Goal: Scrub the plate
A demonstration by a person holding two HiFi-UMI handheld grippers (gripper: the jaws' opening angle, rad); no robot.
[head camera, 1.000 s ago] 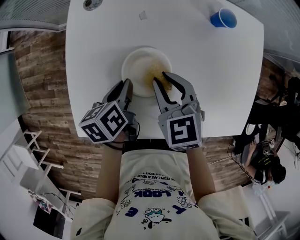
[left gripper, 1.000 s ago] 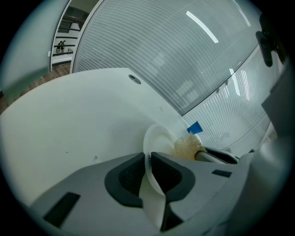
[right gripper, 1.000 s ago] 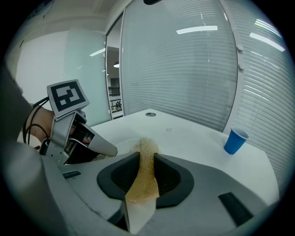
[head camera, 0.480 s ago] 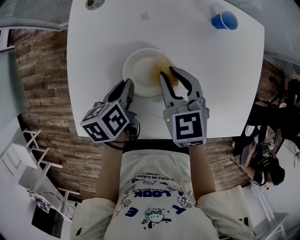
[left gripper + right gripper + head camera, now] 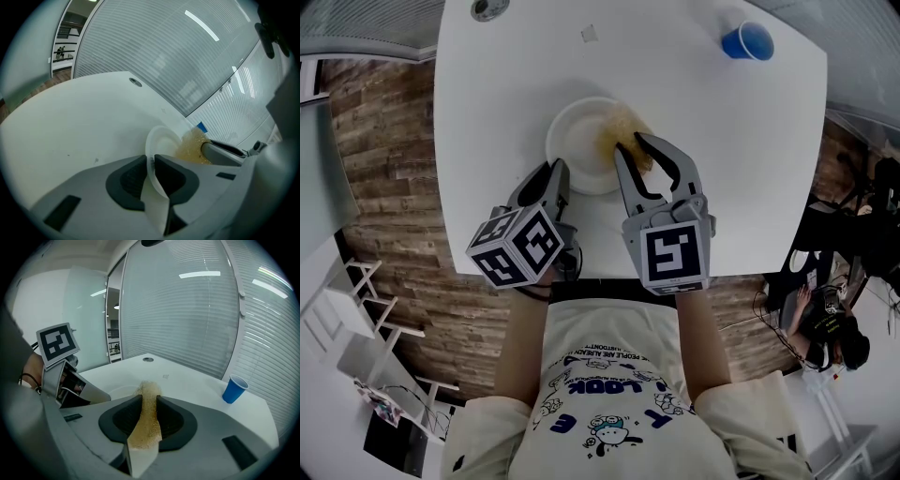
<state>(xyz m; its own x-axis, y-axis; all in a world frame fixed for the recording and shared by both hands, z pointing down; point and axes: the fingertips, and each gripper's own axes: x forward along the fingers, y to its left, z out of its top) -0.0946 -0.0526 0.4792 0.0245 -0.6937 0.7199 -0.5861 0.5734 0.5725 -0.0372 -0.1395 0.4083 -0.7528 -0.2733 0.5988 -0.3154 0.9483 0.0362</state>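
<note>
Now, mid-scrub by the look of it. Find the plate (image 5: pixel 577 141) near the middle of the white table (image 5: pixel 487 84), just beyond both grippers, with a blue cup (image 5: pixel 747 39) well apart from the plate, toward the far right corner.

To do this step well, keep the plate pinned while rubbing. Press the sponge (image 5: pixel 621 124) flat against the plate's inner face rather than skating on one edge. Work in short overlapping strokes from the plate's right side, across its centre, to its left side. Push toward the held rim, not away from it, to avoid dragging the plate out of the grip. Keep the pressure modest: probably a light plate, likely to tip or slide if leaned on at its far rim. Avoid knocking one gripper against the other at the plate's near edge.

As for the left gripper (image 5: pixel 555 171): set on the plate's near-left rim, jaws nearly together. Having just been easing apart a little, yet with the thin rim between them and touching both pads in the left gripper view. Judged a pinch on the rim, though a loosening one; worth tightening before the next hard stroke.

As for the right gripper (image 5: pixel 630 148): reaching over the plate's right side, jaws partway apart and clamped on the yellow-brown sponge, filling the gap from pad to pad in the right gripper view. Holds nothing else. Sponge tip poking past the fingertips, over the plate's right inner face; contact with the plate likely, not certain from these views.
</note>
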